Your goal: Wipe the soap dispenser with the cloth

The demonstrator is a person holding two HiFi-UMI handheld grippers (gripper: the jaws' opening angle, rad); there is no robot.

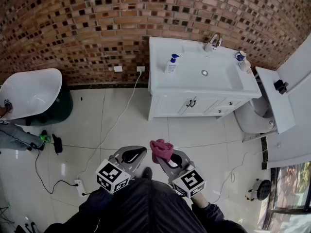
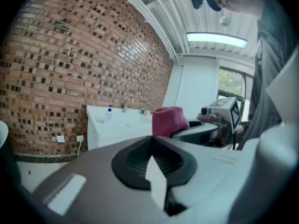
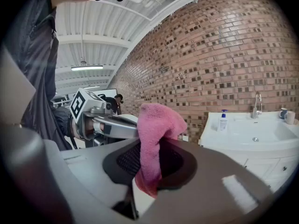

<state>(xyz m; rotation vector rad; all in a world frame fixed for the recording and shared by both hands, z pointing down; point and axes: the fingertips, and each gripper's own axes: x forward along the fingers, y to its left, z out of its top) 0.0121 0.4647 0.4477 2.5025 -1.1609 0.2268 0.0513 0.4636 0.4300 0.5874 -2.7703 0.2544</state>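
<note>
The soap dispenser (image 1: pixel 171 63) stands far off on the bench (image 1: pixel 160 84), left of the basin (image 1: pixel 214 76). The cloth (image 1: pixel 161 149) sits near, in the right gripper's (image 1: pixel 165 159) jaws.

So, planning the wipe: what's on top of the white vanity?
On the vanity: a soap dispenser at its back left, a faucet at the back, cups at the right corner, a drain in the basin. Whatever is behind the cupboard doors is hidden.

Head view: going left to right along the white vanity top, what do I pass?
White pump soap dispenser with a blue top → chrome faucet → small cups at the basin's right edge.
</note>
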